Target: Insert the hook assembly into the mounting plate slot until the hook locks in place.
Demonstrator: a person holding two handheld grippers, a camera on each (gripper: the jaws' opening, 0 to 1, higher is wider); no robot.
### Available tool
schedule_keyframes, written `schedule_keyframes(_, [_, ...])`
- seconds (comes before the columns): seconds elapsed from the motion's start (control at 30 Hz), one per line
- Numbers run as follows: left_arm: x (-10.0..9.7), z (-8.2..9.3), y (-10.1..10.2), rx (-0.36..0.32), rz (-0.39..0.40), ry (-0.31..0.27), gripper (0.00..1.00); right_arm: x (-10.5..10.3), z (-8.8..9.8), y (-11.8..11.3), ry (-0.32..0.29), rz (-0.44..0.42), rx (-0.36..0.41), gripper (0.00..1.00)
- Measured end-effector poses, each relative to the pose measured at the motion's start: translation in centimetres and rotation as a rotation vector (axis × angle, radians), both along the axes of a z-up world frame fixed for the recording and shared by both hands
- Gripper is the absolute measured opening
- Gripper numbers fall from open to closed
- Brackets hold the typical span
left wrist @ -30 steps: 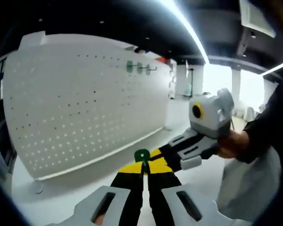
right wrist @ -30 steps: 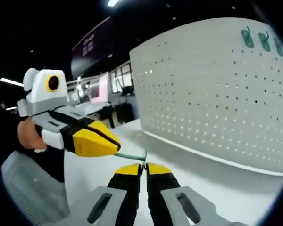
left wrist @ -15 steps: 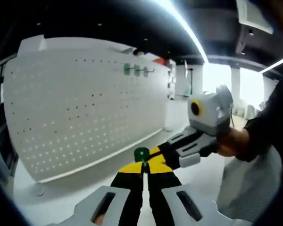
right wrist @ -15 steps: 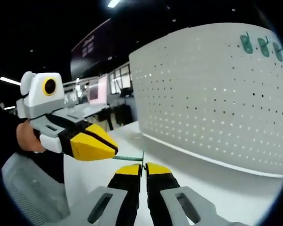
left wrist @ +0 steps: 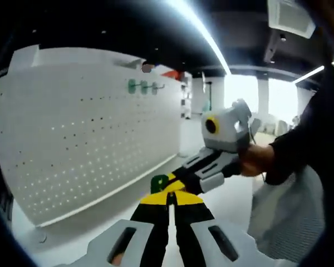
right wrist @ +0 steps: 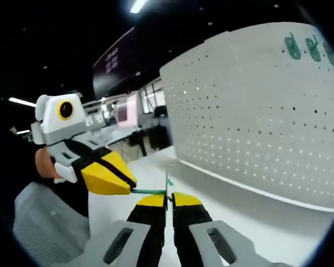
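Grip: left gripper (left wrist: 168, 196) and right gripper (right wrist: 168, 196) both clamp the green hook (right wrist: 151, 191) | Pegboard (left wrist: 83, 133) ahead — keep hook level, prongs squared to holes.

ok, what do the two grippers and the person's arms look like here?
Both grippers match: black fingers with yellow tips on light grey bodies with slotted cut-outs. The right gripper and the left gripper each carry a pale grey box with a yellow-ringed lens. The sleeve is dark. No cables or printed markings visible.
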State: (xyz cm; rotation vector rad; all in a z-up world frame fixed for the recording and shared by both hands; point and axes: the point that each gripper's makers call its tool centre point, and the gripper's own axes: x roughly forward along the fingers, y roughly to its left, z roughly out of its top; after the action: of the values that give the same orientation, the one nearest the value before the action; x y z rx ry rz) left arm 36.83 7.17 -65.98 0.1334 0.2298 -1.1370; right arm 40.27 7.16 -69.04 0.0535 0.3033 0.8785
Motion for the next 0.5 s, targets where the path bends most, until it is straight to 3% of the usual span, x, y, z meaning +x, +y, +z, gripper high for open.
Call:
schedule_keyframes(0.27, [-2.7,1.4,-1.3,-0.05,-0.187,0.0,0.02,-2.5,1.3,-0.1,0.005,0.166,0.018,0.01])
schedule_keyframes(0.5, [-5.3,1.5,-1.6,-0.02,-0.36,0.022,0.03,-5.0,1.5,0.3,0.011,0.276,-0.023,0.01])
